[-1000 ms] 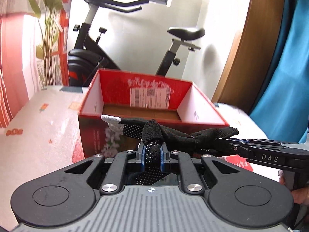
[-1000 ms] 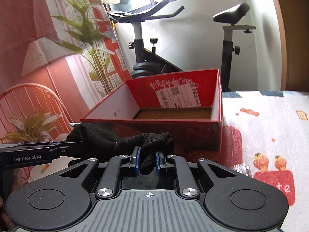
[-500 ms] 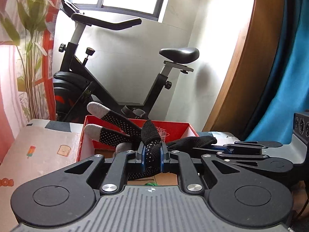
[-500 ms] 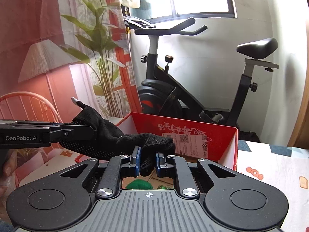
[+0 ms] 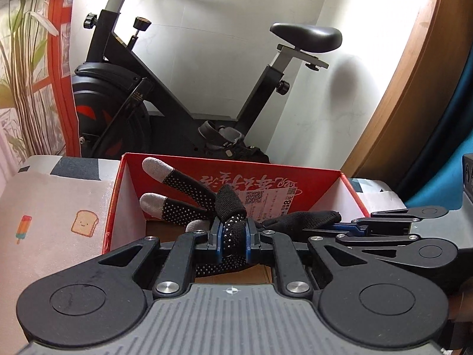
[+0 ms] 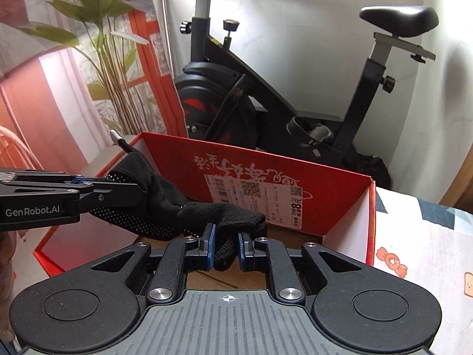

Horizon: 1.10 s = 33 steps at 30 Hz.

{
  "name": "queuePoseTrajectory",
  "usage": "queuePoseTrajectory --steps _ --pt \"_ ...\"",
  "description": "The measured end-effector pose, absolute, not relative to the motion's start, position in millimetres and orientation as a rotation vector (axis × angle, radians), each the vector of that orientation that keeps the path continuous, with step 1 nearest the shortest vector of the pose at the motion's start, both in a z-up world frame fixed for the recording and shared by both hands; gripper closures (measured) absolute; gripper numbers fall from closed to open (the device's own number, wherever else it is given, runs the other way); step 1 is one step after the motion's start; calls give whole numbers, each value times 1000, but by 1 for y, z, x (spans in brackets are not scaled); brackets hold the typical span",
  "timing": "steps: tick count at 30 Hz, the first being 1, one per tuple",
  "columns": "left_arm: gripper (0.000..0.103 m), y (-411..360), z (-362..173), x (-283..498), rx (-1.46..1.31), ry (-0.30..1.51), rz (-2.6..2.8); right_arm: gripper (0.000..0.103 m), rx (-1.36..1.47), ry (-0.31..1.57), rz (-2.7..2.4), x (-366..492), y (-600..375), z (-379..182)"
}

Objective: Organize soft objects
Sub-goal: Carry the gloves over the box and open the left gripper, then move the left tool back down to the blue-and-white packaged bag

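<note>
Over the open top of a red cardboard box [image 5: 295, 183] hangs a black knitted glove [image 5: 233, 230], stretched between the two grippers. The left gripper [image 5: 233, 238] has its blue-padded jaws clamped on the glove's finger end, where the knit is studded with small pale grip dots; two of the glove's fingers splay up and to the left, each capped with a smooth grey tip, and a third grey tip peeps out just beside the jaw. The right gripper [image 6: 225, 247] is likewise closed on the glove [image 6: 224, 216], pinching the plain ribbed cuff, which bunches into a soft fold above its pads. In the left wrist view the right gripper comes in from the right edge as a flat black linkage; in the right wrist view the left gripper [image 6: 142, 189] comes in from the left, its side printed with white lettering. The box [image 6: 325, 201] has glossy red walls outside, white inside on the short sides, a brown cardboard floor, and a white shipping label [image 6: 257, 198] with barcodes stuck on its far inner wall beneath printed white characters. It stands on a pale cloth [image 5: 59, 207] printed with a toast slice and an ice lolly. Behind the box stands a black exercise bike [image 5: 183, 94] with a rounded padded saddle, against a white wall.
</note>
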State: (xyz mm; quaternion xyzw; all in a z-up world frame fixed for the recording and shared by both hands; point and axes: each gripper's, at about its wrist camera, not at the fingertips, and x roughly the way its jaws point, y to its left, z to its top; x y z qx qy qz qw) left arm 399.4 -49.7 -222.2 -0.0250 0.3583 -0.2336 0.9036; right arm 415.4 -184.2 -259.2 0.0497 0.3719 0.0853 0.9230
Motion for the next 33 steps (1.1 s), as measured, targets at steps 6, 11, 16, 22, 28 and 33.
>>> queuePoseTrajectory --steps 6,11,16,22,28,33 --pt "87 -51 -232 412 -46 763 -490 89 114 840 130 438 -192 -273" --pt "81 -53 -237 411 -13 762 -475 78 123 867 100 442 -198 -280" --pt "58 -49 -229 407 5 740 -457 77 111 875 85 436 -198 -281" --pt "49 -41 -213 393 3 701 -453 76 116 849 81 420 -198 -272" --pt "20 -28 -194 364 -2 642 -442 38 159 789 90 395 -200 -257" --pt "6 -15 -185 339 -9 617 -427 8 198 732 90 367 -200 -244"
